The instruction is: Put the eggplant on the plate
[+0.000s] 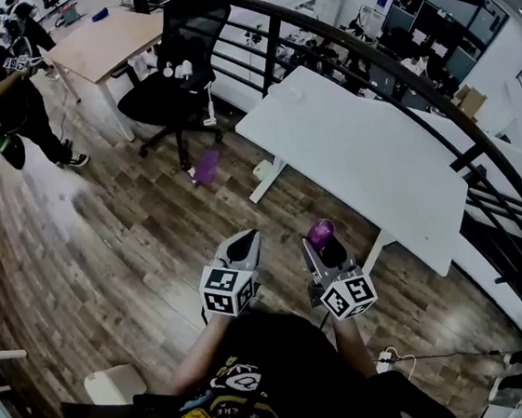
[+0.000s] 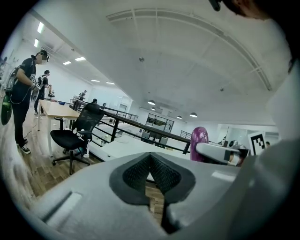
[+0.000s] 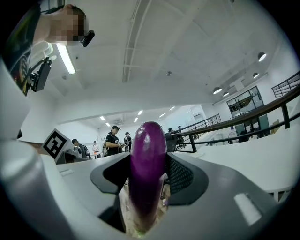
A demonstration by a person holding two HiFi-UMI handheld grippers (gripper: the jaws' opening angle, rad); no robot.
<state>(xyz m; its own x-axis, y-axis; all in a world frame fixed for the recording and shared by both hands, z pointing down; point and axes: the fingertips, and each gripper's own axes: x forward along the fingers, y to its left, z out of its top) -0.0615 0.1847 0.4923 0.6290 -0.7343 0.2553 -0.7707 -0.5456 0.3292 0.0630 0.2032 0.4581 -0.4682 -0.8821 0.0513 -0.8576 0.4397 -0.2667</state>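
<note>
A purple eggplant (image 3: 147,173) stands upright between the jaws of my right gripper (image 3: 148,185), which is shut on it. In the head view the eggplant (image 1: 320,233) pokes up from the right gripper (image 1: 324,247) over the wooden floor, just short of the white table (image 1: 367,154). My left gripper (image 1: 243,242) hangs beside it on the left, shut with nothing in it; its dark pads (image 2: 161,172) meet at the tip. From the left gripper view the eggplant (image 2: 199,136) shows to the right. I cannot make out a plate.
A black railing (image 1: 395,66) curves behind the white table. A black office chair (image 1: 176,82) and a wooden table (image 1: 106,38) stand further off. A blurred purple thing (image 1: 208,167) lies on the floor. A person (image 1: 9,91) stands at far left.
</note>
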